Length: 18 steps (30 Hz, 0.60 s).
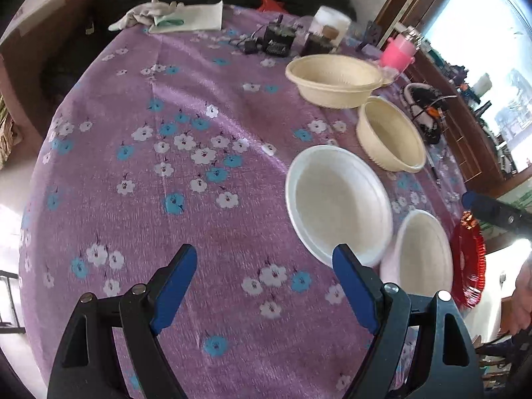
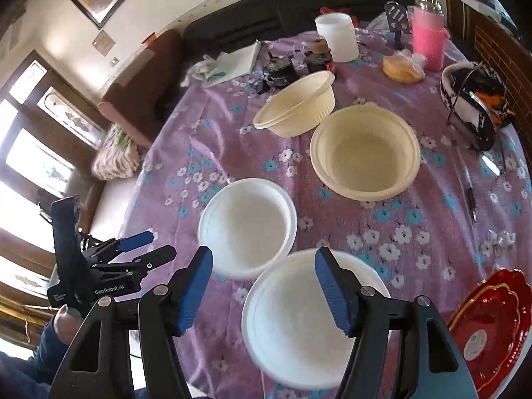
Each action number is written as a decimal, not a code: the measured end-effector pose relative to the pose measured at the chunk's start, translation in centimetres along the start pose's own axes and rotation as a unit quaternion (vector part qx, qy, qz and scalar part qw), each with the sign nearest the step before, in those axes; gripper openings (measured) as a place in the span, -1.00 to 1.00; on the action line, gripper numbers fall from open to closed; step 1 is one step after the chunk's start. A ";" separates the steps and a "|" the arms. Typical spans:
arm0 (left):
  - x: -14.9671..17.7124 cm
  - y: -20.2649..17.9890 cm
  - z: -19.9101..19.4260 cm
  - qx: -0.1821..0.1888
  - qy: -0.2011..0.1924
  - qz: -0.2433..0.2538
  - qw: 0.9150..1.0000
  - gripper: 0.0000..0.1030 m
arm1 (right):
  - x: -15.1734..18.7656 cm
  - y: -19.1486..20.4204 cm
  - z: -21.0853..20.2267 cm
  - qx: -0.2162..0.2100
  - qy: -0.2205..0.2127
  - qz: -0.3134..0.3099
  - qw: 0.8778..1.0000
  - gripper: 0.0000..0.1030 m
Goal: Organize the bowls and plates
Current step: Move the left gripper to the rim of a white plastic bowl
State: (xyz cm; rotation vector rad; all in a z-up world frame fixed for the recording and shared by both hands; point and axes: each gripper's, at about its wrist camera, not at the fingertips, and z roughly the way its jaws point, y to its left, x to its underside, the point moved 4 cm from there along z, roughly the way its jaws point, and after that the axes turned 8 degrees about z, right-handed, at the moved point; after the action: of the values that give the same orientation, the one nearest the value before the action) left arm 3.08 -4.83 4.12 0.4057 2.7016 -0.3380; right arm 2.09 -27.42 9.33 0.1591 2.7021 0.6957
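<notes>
Right gripper: your right gripper [image 2: 264, 286] is spread wide and holds nothing; it hovers over the near white bowl [image 2: 309, 326], one blue finger above the bowl's inside, the other outside its left rim.
Left gripper: your left gripper [image 1: 264, 286] is also spread and empty, above bare purple cloth, its right finger just beside the second white bowl [image 1: 339, 202].
Step in hand: judging by the pose, you are about to pinch the near white bowl's wall. Lower until one finger is inside and one outside, close gently, since it looks thin and light, then lift straight up.
Where things lie: two white bowls sit close together near you; two cream bowls [image 2: 364, 151] stand farther back; a red plate [image 2: 492, 326] lies at the right edge of the tabletop [image 1: 133, 219].
Only in the right view: the left gripper's body from the side, and the red plate's gold trim.
Only in the left view: how much open cloth lies left of the bowls.
</notes>
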 end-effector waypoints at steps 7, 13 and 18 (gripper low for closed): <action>-1.5 0.6 2.0 0.004 0.007 -0.022 1.000 0.48 | -2.0 -0.8 5.0 0.019 0.056 -0.006 0.998 0.33; -1.8 0.2 2.8 0.006 0.017 -0.010 1.000 0.21 | -3.1 -3.0 7.0 0.011 0.072 0.033 0.997 0.33; -2.1 0.1 3.0 0.019 0.008 -0.025 0.999 0.21 | -3.1 -3.3 8.2 0.008 0.094 0.032 0.995 0.30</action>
State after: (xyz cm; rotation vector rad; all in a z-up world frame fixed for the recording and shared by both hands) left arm 6.02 -6.07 2.27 0.3531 2.7284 -0.4012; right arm 7.84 -27.25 1.88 0.1938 2.8947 0.7416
